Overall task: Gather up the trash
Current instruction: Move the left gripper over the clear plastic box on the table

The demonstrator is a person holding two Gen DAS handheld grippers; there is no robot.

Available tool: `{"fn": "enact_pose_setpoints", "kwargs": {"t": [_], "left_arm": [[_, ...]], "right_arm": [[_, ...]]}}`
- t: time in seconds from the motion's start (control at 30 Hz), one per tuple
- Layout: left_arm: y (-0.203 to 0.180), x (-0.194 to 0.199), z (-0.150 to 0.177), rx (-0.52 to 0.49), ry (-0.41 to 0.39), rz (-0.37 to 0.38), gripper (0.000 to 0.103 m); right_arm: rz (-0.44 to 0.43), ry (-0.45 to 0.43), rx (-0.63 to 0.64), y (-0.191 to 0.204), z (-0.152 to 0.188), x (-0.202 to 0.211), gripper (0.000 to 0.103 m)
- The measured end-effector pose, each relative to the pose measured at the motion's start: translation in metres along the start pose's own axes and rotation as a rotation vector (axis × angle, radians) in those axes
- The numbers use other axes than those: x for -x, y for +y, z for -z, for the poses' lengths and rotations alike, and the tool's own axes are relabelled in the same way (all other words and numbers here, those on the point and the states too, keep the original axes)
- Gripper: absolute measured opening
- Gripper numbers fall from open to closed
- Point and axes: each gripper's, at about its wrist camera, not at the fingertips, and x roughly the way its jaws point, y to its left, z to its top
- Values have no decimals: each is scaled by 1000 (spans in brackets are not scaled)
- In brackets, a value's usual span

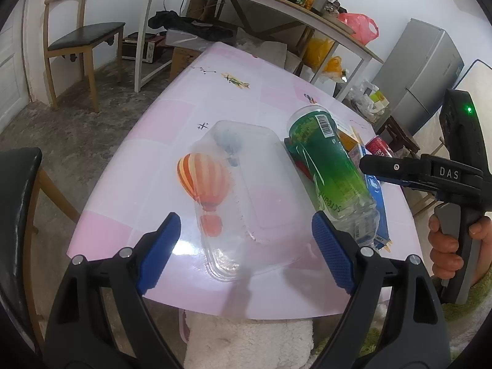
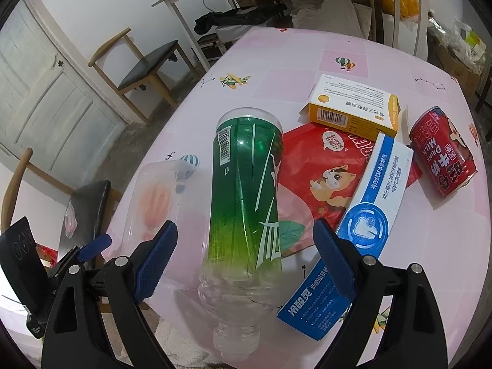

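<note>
We hold the left gripper (image 1: 246,246) with jaws wide and empty above a clear plastic tray (image 1: 246,190). The right gripper (image 2: 246,252) is likewise spread and empty, straddling a green-labelled plastic bottle (image 2: 246,190) lying on the pink patterned surface (image 2: 307,52); a blue-and-white carton (image 2: 363,215) lies beside its right jaw.

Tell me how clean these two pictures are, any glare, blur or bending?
Left wrist view: bright glare on the table beside the clear tray, strong fisheye bending, dark corners. Right wrist view: sharp labels on the green bottle, same bending, no strong glare.
</note>
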Motion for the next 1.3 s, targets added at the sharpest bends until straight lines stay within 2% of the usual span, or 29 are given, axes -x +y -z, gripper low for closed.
{"fn": "enact_pose_setpoints", "kwargs": {"t": [1.3], "left_arm": [[13, 1, 5, 8, 1, -10, 83]], "right_arm": [[4, 2, -6, 4, 1, -4, 87]]}}
